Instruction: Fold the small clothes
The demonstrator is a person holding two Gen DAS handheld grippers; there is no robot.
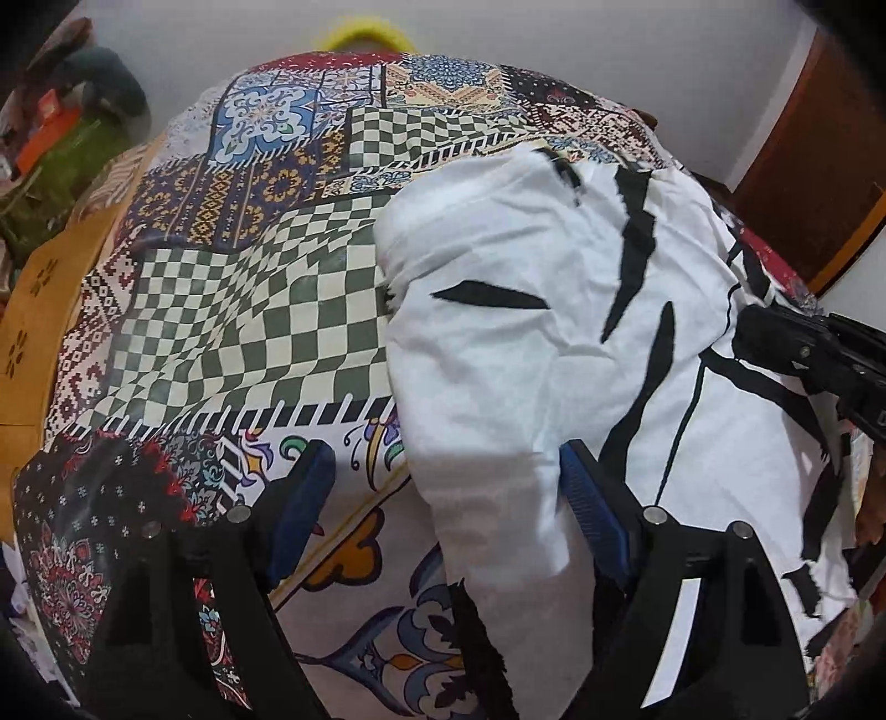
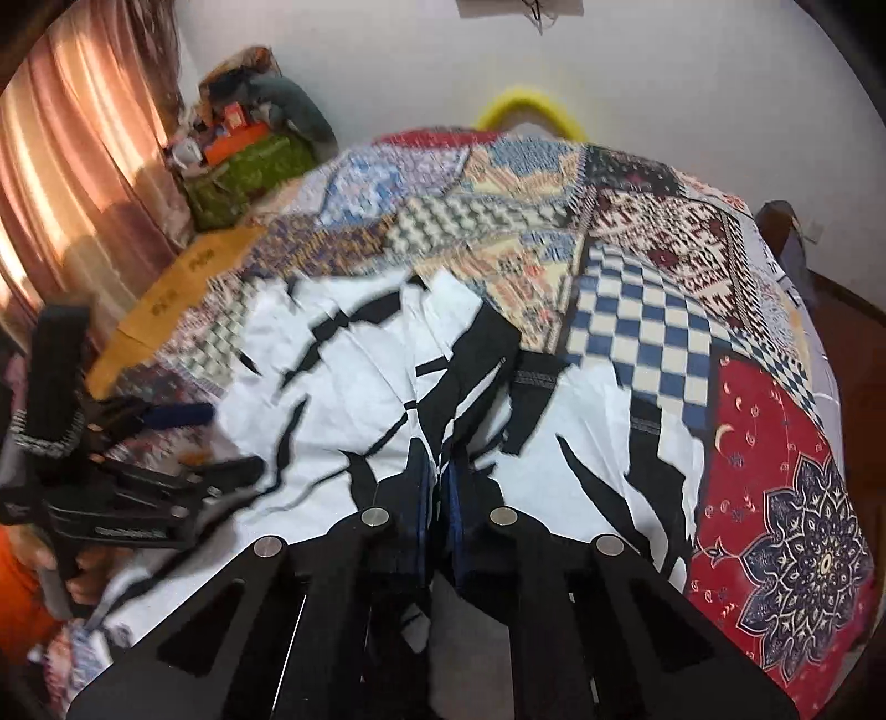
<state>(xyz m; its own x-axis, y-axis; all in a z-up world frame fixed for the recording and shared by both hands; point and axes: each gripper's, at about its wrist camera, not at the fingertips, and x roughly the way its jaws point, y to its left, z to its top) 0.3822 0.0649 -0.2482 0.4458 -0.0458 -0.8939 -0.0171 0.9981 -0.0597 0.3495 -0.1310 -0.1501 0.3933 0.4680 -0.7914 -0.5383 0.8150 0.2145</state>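
Observation:
A white garment with black slash marks (image 1: 526, 343) lies crumpled on the patchwork bedspread (image 1: 249, 310). My left gripper (image 1: 448, 498) stands open over its near left edge. A fold of the cloth lies between the blue pads (image 1: 595, 498), against the right one. In the right wrist view the same garment (image 2: 360, 387) spreads out ahead, and my right gripper (image 2: 440, 476) is shut on a pinch of its cloth, with creases running out from the tips. The right gripper (image 1: 745, 332) shows at the garment's right side in the left wrist view. A hand holds the open left gripper (image 2: 216, 440) at the left.
The bedspread (image 2: 637, 332) covers the whole bed. A yellow ring (image 1: 362, 36) leans on the wall behind. A heap of clutter (image 2: 243, 160) and a pink curtain (image 2: 83, 166) stand at the left. An orange board (image 1: 33, 332) lies along the left edge. A brown door (image 1: 819, 166) is at the right.

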